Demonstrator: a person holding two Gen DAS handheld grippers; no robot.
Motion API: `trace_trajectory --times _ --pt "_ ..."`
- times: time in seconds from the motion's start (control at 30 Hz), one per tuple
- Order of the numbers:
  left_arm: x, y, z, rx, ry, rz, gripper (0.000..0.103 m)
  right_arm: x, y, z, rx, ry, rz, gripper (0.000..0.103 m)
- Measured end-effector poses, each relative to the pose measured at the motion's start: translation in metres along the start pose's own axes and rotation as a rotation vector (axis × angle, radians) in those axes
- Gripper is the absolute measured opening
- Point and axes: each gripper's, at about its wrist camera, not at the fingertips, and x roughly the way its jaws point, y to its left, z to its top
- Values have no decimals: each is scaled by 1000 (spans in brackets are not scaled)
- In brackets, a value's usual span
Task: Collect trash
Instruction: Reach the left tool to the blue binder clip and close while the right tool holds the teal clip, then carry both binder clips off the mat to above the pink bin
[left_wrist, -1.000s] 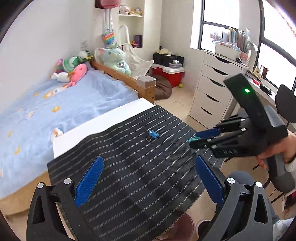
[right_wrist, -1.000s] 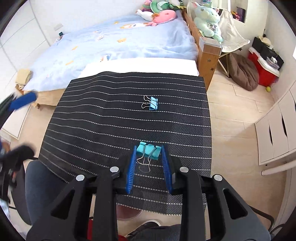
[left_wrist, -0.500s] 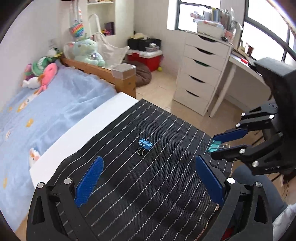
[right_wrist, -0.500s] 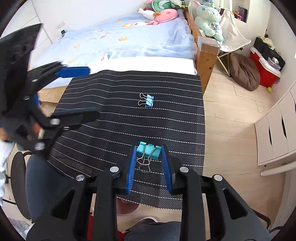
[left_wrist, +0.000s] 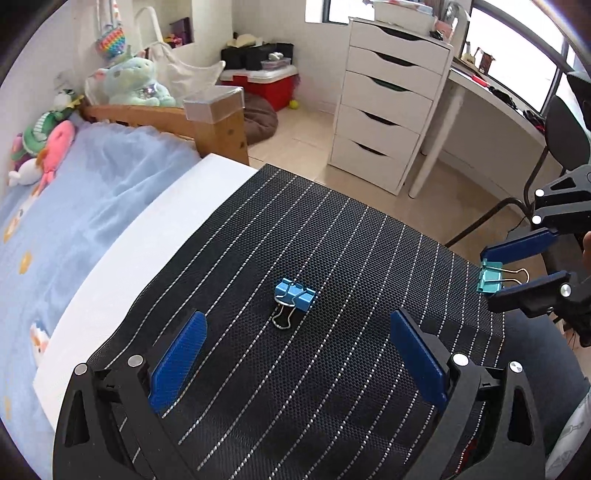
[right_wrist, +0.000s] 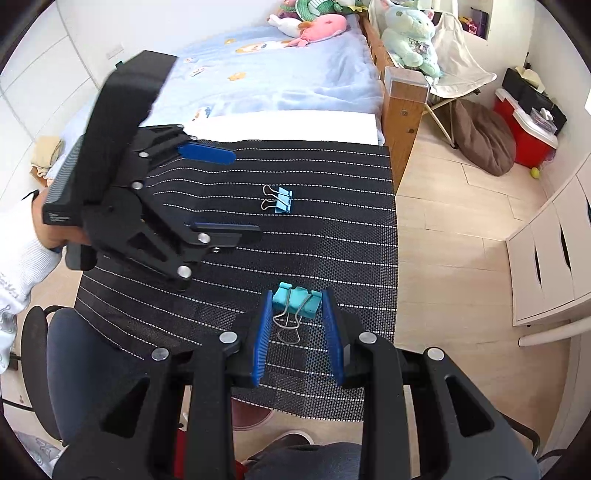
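A blue binder clip (left_wrist: 295, 293) lies on a black striped mesh mat (left_wrist: 332, 236), its wire handles pointing toward me. My left gripper (left_wrist: 297, 316) hovers just short of it, open wide, a finger on either side and nothing between the pads. In the right wrist view the same blue clip (right_wrist: 282, 199) lies mid-mat (right_wrist: 343, 240), with the left gripper (right_wrist: 245, 195) open to its left. My right gripper (right_wrist: 295, 295) is shut on a teal binder clip (right_wrist: 295, 300), held above the mat's near edge. From the left wrist view that right gripper (left_wrist: 487, 275) and the teal clip (left_wrist: 489, 277) show at the mat's right edge.
The mat lies over a white board (left_wrist: 147, 236) at the foot of a blue-covered bed (left_wrist: 74, 206) with a wooden bedpost (left_wrist: 221, 129). White drawers (left_wrist: 384, 110) and a desk stand across bare floor (right_wrist: 461, 229). A dark office chair (right_wrist: 74, 350) is below the mat's near edge.
My left gripper has swung in over the mat and come down toward the blue clip, staying open. The right gripper has kept still with the teal clip.
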Motion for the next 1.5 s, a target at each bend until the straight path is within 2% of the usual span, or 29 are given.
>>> trace_trajectory --times 0.07,0.2,0.33,0.4,0.5,0.53,0.6,0.83,1.1,1.5 --pt "6 1 2 16 7 -7 93 2 -2 1 3 3 1 27" --pt "18 4 4 31 30 -31 74 8 -5 1 9 14 -1 27" --pt "25 5 5 34 31 -47 67 14 -9 3 15 23 -1 27" --pt "27 5 5 40 33 -46 54 16 -10 3 17 27 -2 27" --pt "27 5 4 50 15 -50 49 19 -10 4 18 31 0 27" --pt "28 4 5 56 12 -52 46 20 -10 4 17 32 0 27" --pt "30 3 5 61 21 -49 28 21 -9 5 14 35 1 27" --pt "26 4 6 24 21 -38 27 20 -7 6 9 28 1 27" --pt "-8 -6 -2 -54 -8 7 27 14 1 5 -5 9 11 27" --pt "-82 -39 -52 -205 -33 89 27 -16 32 -7 -63 -50 30 27"
